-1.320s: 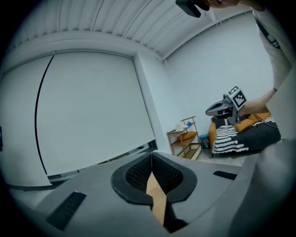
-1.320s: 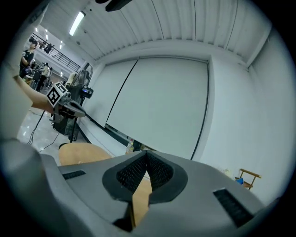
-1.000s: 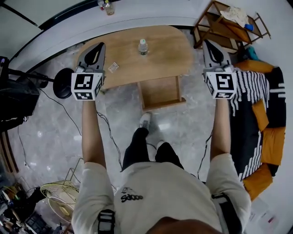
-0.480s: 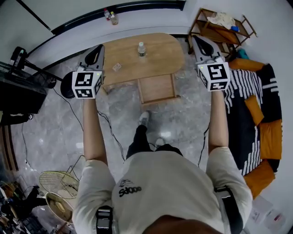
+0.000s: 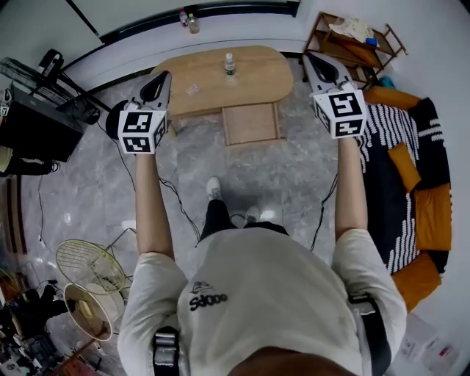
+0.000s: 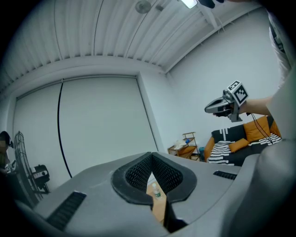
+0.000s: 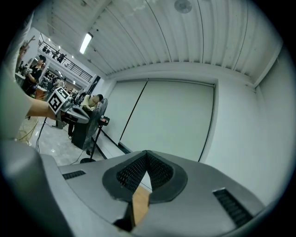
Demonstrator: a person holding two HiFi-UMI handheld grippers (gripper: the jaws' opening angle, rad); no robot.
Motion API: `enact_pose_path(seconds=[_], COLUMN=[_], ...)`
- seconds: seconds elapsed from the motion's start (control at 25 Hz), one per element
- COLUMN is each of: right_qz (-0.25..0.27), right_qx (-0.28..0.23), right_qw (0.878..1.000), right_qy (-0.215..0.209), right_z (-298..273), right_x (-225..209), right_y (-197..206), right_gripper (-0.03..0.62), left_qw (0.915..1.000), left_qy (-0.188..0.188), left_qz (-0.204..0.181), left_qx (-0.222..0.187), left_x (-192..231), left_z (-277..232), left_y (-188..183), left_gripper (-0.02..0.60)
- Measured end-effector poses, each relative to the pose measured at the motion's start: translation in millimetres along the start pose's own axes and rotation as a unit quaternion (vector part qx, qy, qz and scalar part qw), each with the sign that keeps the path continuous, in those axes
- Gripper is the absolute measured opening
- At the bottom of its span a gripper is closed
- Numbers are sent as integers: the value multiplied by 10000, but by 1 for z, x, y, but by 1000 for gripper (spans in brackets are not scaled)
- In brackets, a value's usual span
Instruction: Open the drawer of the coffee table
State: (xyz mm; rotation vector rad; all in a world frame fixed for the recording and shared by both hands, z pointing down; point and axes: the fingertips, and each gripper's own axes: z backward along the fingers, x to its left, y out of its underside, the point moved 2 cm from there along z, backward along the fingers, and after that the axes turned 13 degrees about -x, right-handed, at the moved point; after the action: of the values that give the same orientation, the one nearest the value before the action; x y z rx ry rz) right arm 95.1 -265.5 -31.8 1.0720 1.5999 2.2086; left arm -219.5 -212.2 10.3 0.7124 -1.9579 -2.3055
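The oval wooden coffee table (image 5: 205, 81) stands at the top middle of the head view, its drawer (image 5: 251, 123) pulled out toward me. A small bottle (image 5: 230, 64) stands on the tabletop. My left gripper (image 5: 162, 76) is held in the air over the table's left end, jaws shut and empty. My right gripper (image 5: 309, 56) hangs off the table's right end, also shut on nothing. In the left gripper view the closed jaws (image 6: 151, 155) frame the bottle (image 6: 156, 191). The right gripper view shows its closed jaws (image 7: 146, 152) over a strip of wood (image 7: 140, 206).
A wooden shelf (image 5: 352, 38) stands at the top right. A sofa with a striped blanket (image 5: 407, 169) runs down the right side. Black equipment (image 5: 37, 125) and fans (image 5: 84, 275) stand at the left, and a cable (image 5: 180, 213) lies on the floor. Two bottles (image 5: 189, 20) stand by the wall.
Both grippers have risen and drawn back from the table together, staying shut. The table and its open drawer now look smaller and farther away.
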Motion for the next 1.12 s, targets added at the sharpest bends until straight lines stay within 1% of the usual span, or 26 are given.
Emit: enact_pose_path(seconds=[0.16,0.28,0.44,0.6,0.76,0.92,1.12], right_qz=[-43,-34,59,126,210,275,286], right_qx=[-1,-13,-60,-108,-157,-184,-148], right_qw=[10000,9999,9996,9991,9990,9989,9990], right_qy=[23,116,253,391,359,344,314], right_z=[25,35,53,61,58,57,48], right_x=[4,10,22,42,68,89,109], right_y=[-22,-36,-54,-69,-85,-99,-106], right_gripper=[6,6,6,6,6,6,6], left_qw=[10000,9998,9991,9981,9973,9968,9971], left_qy=[-35,26,184,324,395,495,481], left_qz=[3,44,3,96,102,50,1], left_qx=[-19,-186,-375,-516,-614,-626,-592], left_x=[-9,-9,-15,-10,-1,3,18], left_z=[26,42,60,79,98,112,124], left_y=[-25,-39,-54,-61,-66,-68,-64], left_gripper=[18,18,20,20,20,19,19])
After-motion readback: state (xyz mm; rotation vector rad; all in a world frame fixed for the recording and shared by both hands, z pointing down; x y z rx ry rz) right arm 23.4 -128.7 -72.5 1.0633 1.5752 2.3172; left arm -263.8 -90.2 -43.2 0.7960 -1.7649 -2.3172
